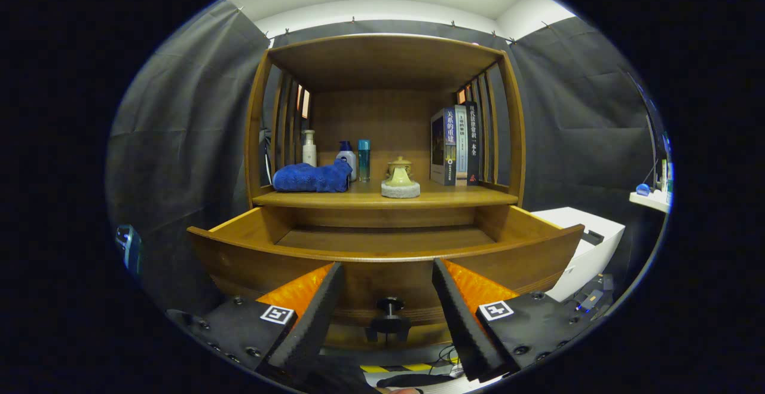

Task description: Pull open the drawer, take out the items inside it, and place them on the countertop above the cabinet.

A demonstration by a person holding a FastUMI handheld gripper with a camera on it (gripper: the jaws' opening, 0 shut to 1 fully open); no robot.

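- Gripper [387, 298] fingers are held spread, gripping nothing, on either side of the knob [389, 305].
- Drawer [382, 244] is seen pulled out below the countertop [382, 197].
- Blue towel [312, 177], bottles [346, 158], ceramic jar [400, 174] and books [455, 144] are seen on the countertop; dark cloth walls surround.

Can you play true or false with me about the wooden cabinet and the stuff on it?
1. The drawer is pulled open. True.
2. The gripper fingers are squeezing the blue towel. False: the fingers are apart with the drawer knob between them; the towel lies on the countertop.
3. Books stand upright on the countertop. True.
4. The little ceramic pot sits inside the drawer. False: it is on the countertop.
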